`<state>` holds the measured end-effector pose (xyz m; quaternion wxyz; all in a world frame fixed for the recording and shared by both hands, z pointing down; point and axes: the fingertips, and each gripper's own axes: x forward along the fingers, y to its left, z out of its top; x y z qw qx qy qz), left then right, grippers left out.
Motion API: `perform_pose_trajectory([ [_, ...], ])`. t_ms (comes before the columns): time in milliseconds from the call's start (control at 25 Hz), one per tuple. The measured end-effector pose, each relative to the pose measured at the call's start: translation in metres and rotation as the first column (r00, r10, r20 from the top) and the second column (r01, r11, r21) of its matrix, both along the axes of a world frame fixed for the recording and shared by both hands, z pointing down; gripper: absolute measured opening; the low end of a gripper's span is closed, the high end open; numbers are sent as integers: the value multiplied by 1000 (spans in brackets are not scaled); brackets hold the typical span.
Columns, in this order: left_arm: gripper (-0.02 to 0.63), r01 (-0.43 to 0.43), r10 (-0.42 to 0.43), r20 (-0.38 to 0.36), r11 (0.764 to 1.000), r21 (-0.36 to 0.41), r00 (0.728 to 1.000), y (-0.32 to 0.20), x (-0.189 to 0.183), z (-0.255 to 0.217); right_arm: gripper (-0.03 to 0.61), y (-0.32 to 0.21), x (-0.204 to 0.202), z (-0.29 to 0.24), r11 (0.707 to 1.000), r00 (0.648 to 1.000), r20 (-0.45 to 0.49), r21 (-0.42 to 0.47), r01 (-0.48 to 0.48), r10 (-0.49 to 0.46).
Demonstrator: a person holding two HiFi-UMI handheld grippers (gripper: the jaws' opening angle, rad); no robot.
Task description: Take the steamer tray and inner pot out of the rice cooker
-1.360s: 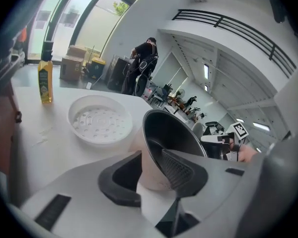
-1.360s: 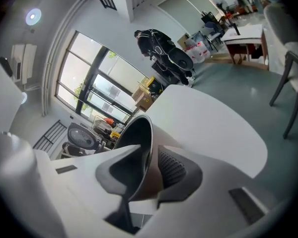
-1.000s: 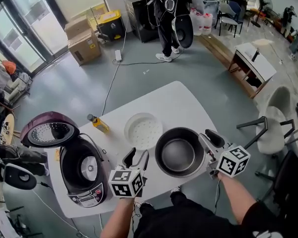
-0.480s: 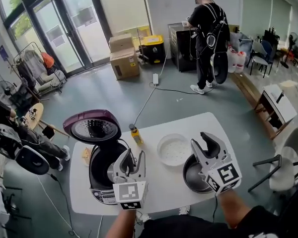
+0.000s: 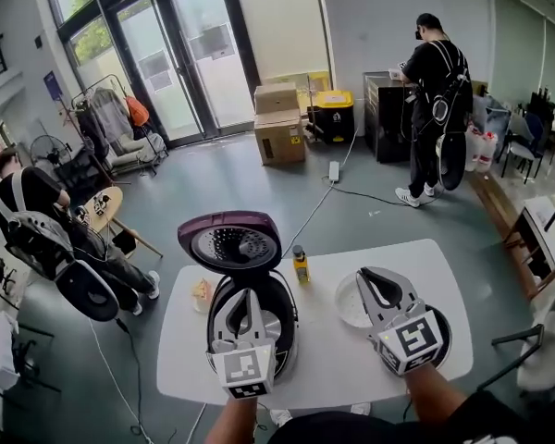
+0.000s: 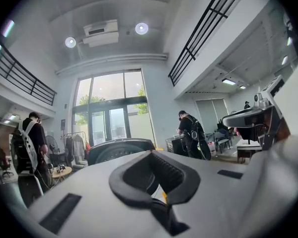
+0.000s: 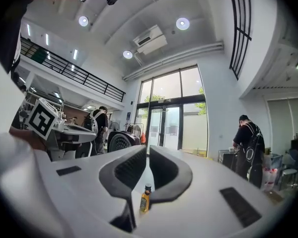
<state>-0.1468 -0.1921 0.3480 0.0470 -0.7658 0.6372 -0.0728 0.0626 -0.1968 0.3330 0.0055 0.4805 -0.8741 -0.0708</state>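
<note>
Surface (image 5: 324, 382) holds steamer tray (image 5: 349, 303) and inner pot (image 5: 443, 337) right of rice cooker (image 5: 228, 245), unloading looks done, so left tongs (image 5: 245, 296) and right tongs (image 5: 381, 282) just closed together, empty.

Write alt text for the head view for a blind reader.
The left gripper and right gripper, jaws just closed on nothing, hover level over a white table. On it: an open rice cooker, a white steamer tray, the inner pot partly behind the right gripper, a small yellow bottle.
</note>
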Motion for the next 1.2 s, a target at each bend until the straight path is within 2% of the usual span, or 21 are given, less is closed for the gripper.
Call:
perform_pose_trajectory([
  [80, -5, 4, -4, 0, 1000, -3, 1000, 1, -11, 0, 0, -2, -13, 2, 1000, 1000, -13, -1, 7, -7],
  [280, -4, -8, 8, 1, 1000, -17, 1000, 0, -26, 5, -2, -10, -37, 4, 1000, 999, -45, 5, -15, 15],
  [560, -3, -23, 23, -7, 999, -23, 1000, 0, -39, 5, -2, -15, -66, 5, 1000, 997, -72, 9, 15, -14],
  [1200, -3, -6, 6, -29, 1000, -6, 1000, -3, -55, -1, -2, -19, -86, 3, 1000, 994, -107, 18, 23, -21],
])
